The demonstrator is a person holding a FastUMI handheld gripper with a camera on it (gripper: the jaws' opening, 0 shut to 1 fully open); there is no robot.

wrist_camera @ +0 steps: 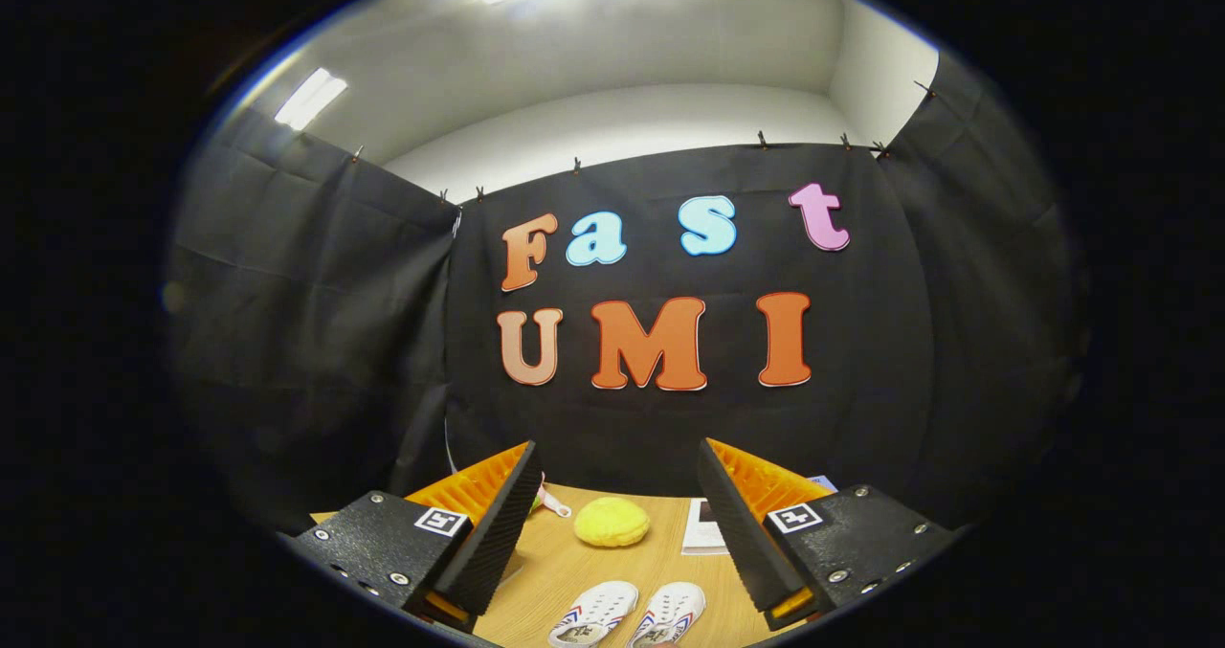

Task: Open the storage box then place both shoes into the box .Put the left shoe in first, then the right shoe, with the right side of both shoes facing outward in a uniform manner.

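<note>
Two white shoes with red and blue stripes lie side by side on the wooden table, toes pointing away from me: the left one (593, 614) and the right one (668, 614). They sit low between the fingers, close under the gripper. My gripper (618, 476) is open, held above the table, with nothing between its fingers.
A yellow rounded sponge-like object (612, 522) rests on the table (660, 562) beyond the shoes. A white booklet (703, 525) lies to its right, partly behind the right finger. A small white item (555, 506) peeks out by the left finger. Black cloth walls close the booth behind.
</note>
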